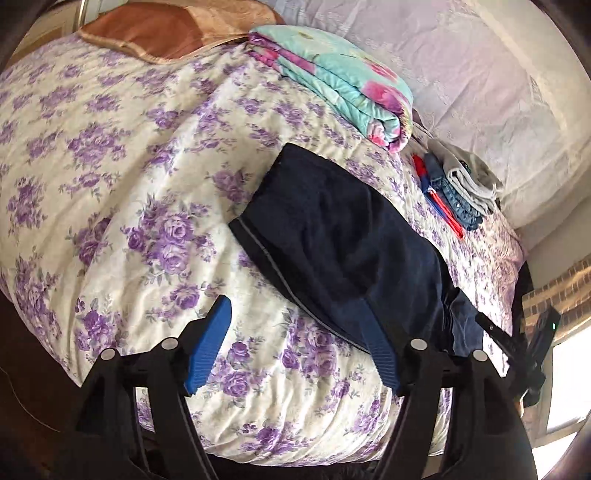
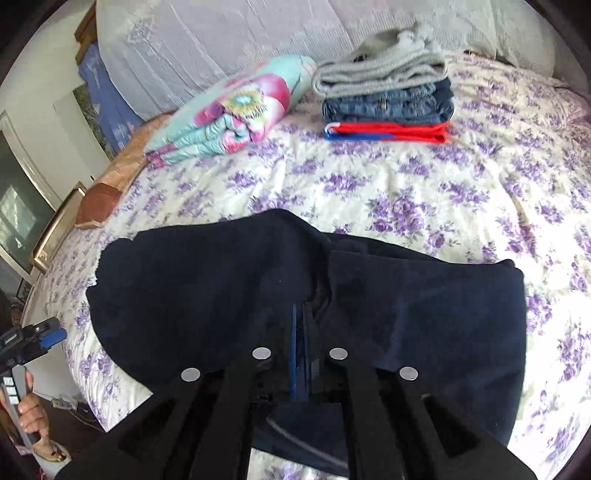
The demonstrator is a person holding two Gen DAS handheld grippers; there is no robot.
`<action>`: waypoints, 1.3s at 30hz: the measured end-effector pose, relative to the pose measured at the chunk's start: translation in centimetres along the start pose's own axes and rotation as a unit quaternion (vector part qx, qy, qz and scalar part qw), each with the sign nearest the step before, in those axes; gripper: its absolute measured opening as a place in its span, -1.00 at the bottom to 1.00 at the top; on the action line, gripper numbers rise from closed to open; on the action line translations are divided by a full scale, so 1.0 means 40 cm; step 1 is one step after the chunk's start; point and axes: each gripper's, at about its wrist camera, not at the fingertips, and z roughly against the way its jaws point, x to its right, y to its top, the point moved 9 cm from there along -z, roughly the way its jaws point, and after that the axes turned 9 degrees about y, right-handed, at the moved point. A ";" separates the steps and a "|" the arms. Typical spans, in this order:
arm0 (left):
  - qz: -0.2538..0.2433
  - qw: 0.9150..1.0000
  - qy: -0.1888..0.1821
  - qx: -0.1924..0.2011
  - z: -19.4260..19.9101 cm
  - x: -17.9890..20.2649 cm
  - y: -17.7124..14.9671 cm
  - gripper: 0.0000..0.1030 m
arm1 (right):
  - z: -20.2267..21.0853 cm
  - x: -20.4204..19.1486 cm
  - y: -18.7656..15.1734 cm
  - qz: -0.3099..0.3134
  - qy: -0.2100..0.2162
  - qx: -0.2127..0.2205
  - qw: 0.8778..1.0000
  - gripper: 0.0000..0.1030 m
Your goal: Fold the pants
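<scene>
Soft, limp dark navy fleece pants (image 2: 295, 288) on the bed; right tool (image 2: 300, 332) pinches the six-o'clock edge, left tool (image 1: 295, 332) wide, empty.

Being counted ahead of the jaws: one navy pants (image 2: 258, 280), one rolled quilt (image 2: 229, 110), three stacked folded garments (image 2: 386, 101), one brown pillow (image 1: 155, 29).

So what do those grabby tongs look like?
Each pair of tongs has black plastic arms with round silver rivets and two blue ribbed pads. The left tongs show their blue pads clearly; the right tongs show thin blue edges. The left handle has small buttons.
</scene>
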 end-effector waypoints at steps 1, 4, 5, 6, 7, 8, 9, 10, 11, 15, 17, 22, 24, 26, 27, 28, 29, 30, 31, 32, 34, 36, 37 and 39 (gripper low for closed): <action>0.010 1.000 -0.013 -0.009 -0.011 -0.006 0.004 0.34 | 0.022 -0.006 -0.007 -0.002 0.005 0.010 1.000 -0.90; 0.029 0.998 -0.047 -0.036 -0.059 -0.002 0.010 0.34 | 0.073 -0.011 -0.032 -0.009 0.015 0.025 1.000 -0.90; 0.032 0.998 -0.046 -0.042 -0.079 0.002 0.012 0.34 | 0.084 -0.011 -0.039 -0.012 0.016 0.027 0.999 -0.90; 0.032 0.997 -0.043 -0.046 -0.095 0.004 0.012 0.34 | 0.090 -0.010 -0.040 -0.014 0.018 0.027 0.999 -0.90; 0.032 0.997 -0.043 -0.050 -0.110 0.011 0.007 0.34 | 0.098 -0.010 -0.046 -0.014 0.018 0.028 0.999 -0.90; 0.031 0.997 -0.046 -0.058 -0.132 0.019 0.008 0.34 | 0.107 -0.009 -0.052 -0.015 0.016 0.029 0.999 -0.90; 0.032 0.996 -0.048 -0.066 -0.151 0.026 0.006 0.34 | 0.111 -0.008 -0.058 -0.016 0.014 0.028 0.999 -0.90; 0.034 0.996 -0.048 -0.071 -0.167 0.027 0.002 0.34 | 0.111 -0.007 -0.064 -0.017 0.014 0.027 0.999 -0.90; 0.033 0.996 -0.047 -0.073 -0.180 0.031 0.004 0.34 | 0.112 -0.006 -0.071 -0.019 0.015 0.025 0.999 -0.90; 0.024 0.997 -0.045 -0.064 -0.208 0.051 0.033 0.41 | 0.111 -0.006 -0.095 -0.021 0.014 0.020 0.999 -0.90; 0.022 0.997 -0.035 -0.065 -0.231 0.063 0.053 0.29 | 0.106 -0.004 -0.105 -0.024 0.011 0.016 1.000 -0.90; -0.035 0.999 -0.010 -0.003 -0.195 0.121 0.083 -0.68 | 0.062 -0.017 -0.114 -0.015 0.021 -0.018 0.999 -0.90; -0.091 0.994 0.018 0.062 -0.130 0.177 0.077 -0.69 | 0.019 -0.046 -0.108 0.001 0.052 -0.047 0.998 -0.90; -0.141 0.983 0.041 0.114 -0.073 0.237 0.065 -0.69 | -0.045 -0.069 -0.104 0.001 0.075 -0.083 0.994 -0.90; -0.158 0.978 0.043 0.131 -0.051 0.265 0.061 -0.69 | -0.084 -0.081 -0.105 0.002 0.081 -0.101 0.992 -0.90; -0.175 0.973 0.043 0.144 -0.032 0.294 0.054 -0.69 | -0.120 -0.096 -0.104 0.007 0.085 -0.115 0.990 -0.90; -0.187 0.970 0.042 0.150 -0.021 0.314 0.051 -0.68 | -0.156 -0.113 -0.104 0.014 0.088 -0.126 0.988 -0.90; -0.194 0.968 0.038 0.153 -0.014 0.332 0.051 -0.68 | -0.184 -0.128 -0.103 0.019 0.089 -0.133 0.987 -0.90; -0.201 0.967 0.035 0.153 -0.011 0.348 0.052 -0.68 | -0.210 -0.141 -0.102 0.024 0.087 -0.138 0.986 -0.90; -0.205 0.966 0.032 0.152 -0.010 0.361 0.054 -0.68 | -0.231 -0.151 -0.104 0.026 0.086 -0.142 0.986 -0.90; -0.212 0.965 0.023 0.151 -0.006 0.378 0.059 -0.68 | -0.267 -0.170 -0.125 0.029 0.089 -0.166 0.982 -0.90; -0.214 0.965 0.014 0.149 -0.001 0.391 0.063 -0.68 | -0.294 -0.177 -0.158 0.034 0.082 -0.189 0.978 -0.90; -0.215 0.965 0.008 0.147 -0.001 0.395 0.067 -0.68 | -0.296 -0.180 -0.163 0.043 0.073 -0.183 0.979 -0.91; -0.219 0.965 0.003 0.143 -0.008 0.404 0.065 -0.68 | -0.291 -0.186 -0.166 0.052 0.065 -0.187 0.979 -0.91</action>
